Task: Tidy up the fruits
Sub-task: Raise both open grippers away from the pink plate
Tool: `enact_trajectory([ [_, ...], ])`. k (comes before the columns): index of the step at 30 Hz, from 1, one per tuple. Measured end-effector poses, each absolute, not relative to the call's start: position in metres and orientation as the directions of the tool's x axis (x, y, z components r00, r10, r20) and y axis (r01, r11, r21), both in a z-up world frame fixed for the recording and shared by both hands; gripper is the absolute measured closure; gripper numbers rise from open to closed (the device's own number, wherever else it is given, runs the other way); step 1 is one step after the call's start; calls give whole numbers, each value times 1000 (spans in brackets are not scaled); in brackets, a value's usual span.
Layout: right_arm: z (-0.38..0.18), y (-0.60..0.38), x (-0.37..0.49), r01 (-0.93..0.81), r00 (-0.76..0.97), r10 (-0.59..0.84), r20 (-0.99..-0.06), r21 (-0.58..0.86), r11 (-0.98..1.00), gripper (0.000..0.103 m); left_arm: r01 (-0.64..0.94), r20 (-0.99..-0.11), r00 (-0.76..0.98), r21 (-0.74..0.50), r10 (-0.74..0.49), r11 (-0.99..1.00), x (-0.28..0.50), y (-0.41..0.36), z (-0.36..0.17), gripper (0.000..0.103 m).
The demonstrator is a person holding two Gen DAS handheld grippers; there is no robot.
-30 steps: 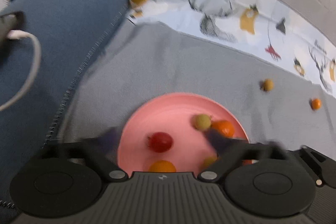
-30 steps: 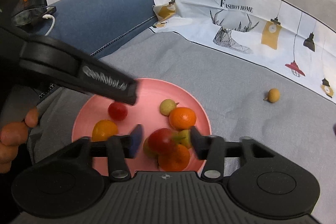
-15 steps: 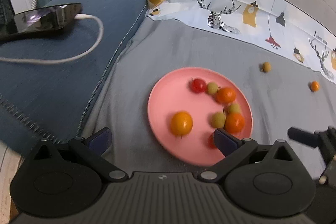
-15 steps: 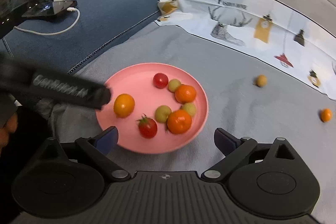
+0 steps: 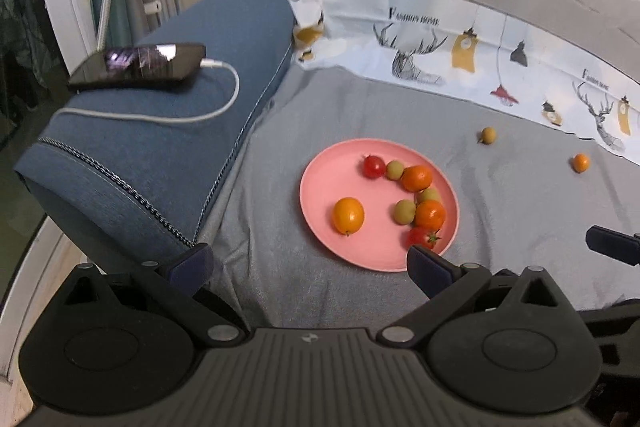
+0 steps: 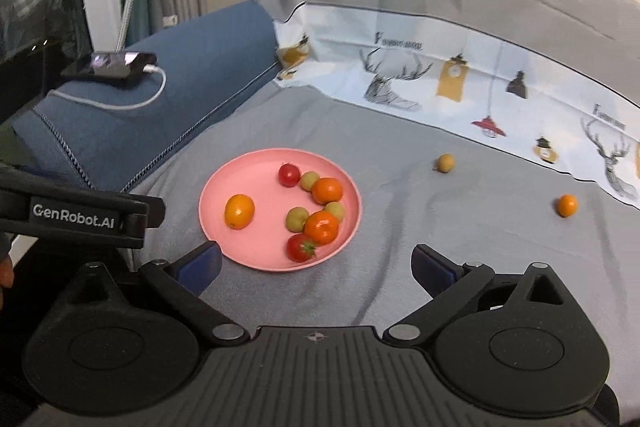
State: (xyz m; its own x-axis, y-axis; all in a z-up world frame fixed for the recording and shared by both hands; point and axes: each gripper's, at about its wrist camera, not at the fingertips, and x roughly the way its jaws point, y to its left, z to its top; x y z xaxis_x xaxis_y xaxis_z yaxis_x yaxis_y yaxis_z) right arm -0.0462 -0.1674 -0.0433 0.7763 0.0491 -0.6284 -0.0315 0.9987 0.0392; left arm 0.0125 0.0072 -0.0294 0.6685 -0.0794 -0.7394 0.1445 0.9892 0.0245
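A pink plate (image 5: 320,187) (image 6: 224,183) lies on the grey sofa cover and holds several small fruits: red tomatoes, green fruits and oranges. A brownish fruit (image 5: 487,135) (image 6: 445,163) and a small orange (image 5: 580,163) (image 6: 567,205) lie loose on the cover to the right. My left gripper (image 5: 308,269) is open and empty, held above and in front of the plate. My right gripper (image 6: 316,265) is open and empty, also in front of the plate. The left gripper's body (image 6: 80,217) shows at the left of the right wrist view.
A blue sofa arm (image 5: 160,131) rises to the left, with a phone (image 5: 136,66) and white charging cable (image 5: 180,115) on it. A printed white cloth band (image 5: 480,55) runs along the sofa back.
Both grippers have pulled back and up from the plate. The right gripper opened and let go of a red tomato, which now lies on the plate's near edge.
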Motion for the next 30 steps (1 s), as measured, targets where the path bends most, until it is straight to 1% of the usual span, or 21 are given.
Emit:
enact_trajectory([
  [11, -21, -172, -84, -7, 829, 20, -559, 25, 1000, 1, 154, -683, 725, 31, -92, 988, -24, 1, -7, 0],
  [30, -6, -173, -114, -4, 862, 25, -506, 42, 999, 1, 151, -623, 777, 51, -87, 987, -56, 4, 14, 0],
])
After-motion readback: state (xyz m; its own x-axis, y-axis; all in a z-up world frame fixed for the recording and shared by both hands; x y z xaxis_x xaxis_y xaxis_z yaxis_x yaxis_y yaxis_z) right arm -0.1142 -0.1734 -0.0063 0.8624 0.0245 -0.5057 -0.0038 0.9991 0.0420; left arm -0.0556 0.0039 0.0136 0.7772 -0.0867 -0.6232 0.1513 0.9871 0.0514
